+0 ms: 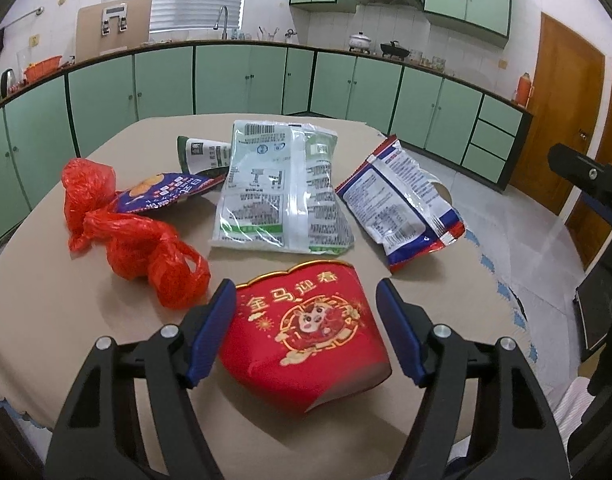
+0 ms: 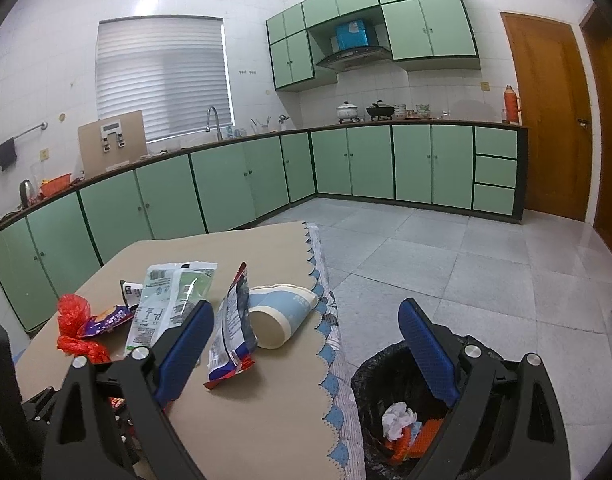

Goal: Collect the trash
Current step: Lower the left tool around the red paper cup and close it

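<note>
Red paper cup (image 1: 306, 332) lay on its side on table (image 1: 45, 312) between left gripper (image 1: 306, 304) jaws, wide open, not yet gripping. Right gripper (image 2: 306, 336) open, empty, above bin (image 2: 382, 368). Risk: thin wall crushing, cup rolling free.

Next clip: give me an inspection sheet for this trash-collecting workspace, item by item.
Surface: table under a tan cloth.
Job's things: red paper cup on its side, red plastic bag, green-white wrapper, blue-red wrapper, blue cup; black-lined bin on the floor holds some trash.
Clutter: nothing seen.
Grippers: left gripper open, jaws either side of the red paper cup; right gripper open, empty.
Cables: nothing seen.
Surroundings: green cabinets, wooden door.
</note>
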